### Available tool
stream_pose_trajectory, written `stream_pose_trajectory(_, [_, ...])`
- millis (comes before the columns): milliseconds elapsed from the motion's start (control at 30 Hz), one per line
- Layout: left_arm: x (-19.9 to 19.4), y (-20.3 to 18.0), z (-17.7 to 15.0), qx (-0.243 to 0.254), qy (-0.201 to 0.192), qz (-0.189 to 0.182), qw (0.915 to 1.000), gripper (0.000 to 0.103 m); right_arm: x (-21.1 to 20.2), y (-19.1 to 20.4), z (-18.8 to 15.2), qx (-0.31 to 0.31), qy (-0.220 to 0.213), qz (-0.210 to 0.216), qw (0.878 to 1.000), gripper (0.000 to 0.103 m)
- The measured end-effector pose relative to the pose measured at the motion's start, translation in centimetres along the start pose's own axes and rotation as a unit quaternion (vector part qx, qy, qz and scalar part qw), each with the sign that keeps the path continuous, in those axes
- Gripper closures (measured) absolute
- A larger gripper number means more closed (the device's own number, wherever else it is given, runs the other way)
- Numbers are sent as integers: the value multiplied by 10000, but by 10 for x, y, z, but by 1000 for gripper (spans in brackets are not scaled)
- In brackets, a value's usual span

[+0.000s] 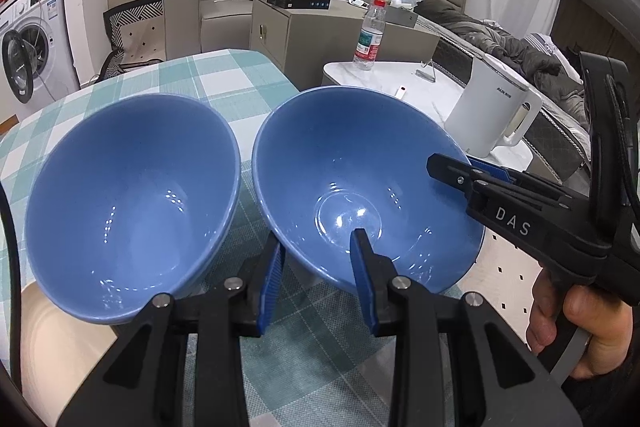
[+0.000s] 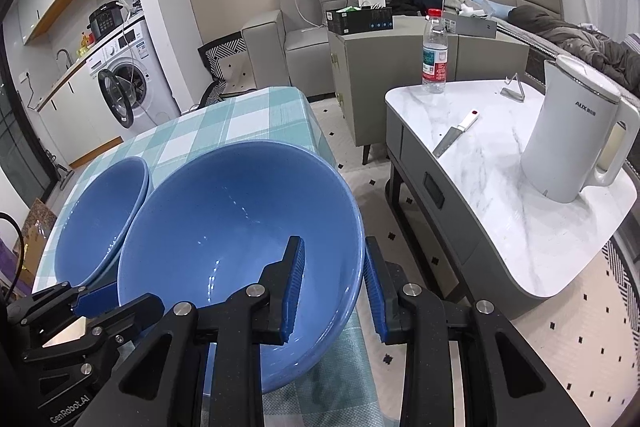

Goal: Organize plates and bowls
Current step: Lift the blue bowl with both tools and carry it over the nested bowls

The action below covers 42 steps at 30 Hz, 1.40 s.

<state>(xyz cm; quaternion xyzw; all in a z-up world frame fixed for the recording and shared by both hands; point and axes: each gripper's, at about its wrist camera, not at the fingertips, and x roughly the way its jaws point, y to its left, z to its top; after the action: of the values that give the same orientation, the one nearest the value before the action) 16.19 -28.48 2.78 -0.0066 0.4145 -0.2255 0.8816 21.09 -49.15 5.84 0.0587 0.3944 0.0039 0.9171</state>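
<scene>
Both tongs, left (image 1: 320,279) and right (image 2: 334,285), are clamped on the right bowl's (image 1: 360,187) rim. Seemingly tilted beside the left bowl (image 1: 132,195), it could knock that if swung.

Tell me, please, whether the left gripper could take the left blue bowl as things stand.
Probably not yet: the left gripper is shut on the near rim of the right blue bowl, which the right gripper also clamps. Once released, the left blue bowl sits just beside it, nothing between.

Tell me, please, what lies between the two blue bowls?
In the left wrist view, a narrow strip of checked tablecloth, with one finger of the left gripper at its near end.
</scene>
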Motion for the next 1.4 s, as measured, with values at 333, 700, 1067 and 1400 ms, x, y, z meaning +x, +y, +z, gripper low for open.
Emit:
stream_pose_trajectory(333, [-16, 1, 8, 25, -181, -13, 9998, 71, -25, 5, 4, -43, -296, 27, 9995, 73])
stream_pose_trajectory(700, [-35, 1, 18, 95, -394, 1, 9992, 71, -54, 14, 11, -69, -633, 70, 9979, 73])
stream_pose_trajectory(1067, [-54, 5, 26, 148, -580, 64, 9982, 71, -77, 29, 13, -133, -905, 108, 9958, 73])
stream_pose_trajectory(1400, [-69, 11, 30, 165, -715, 117, 9972, 71, -88, 43, 13, -201, -1058, 189, 9940, 73])
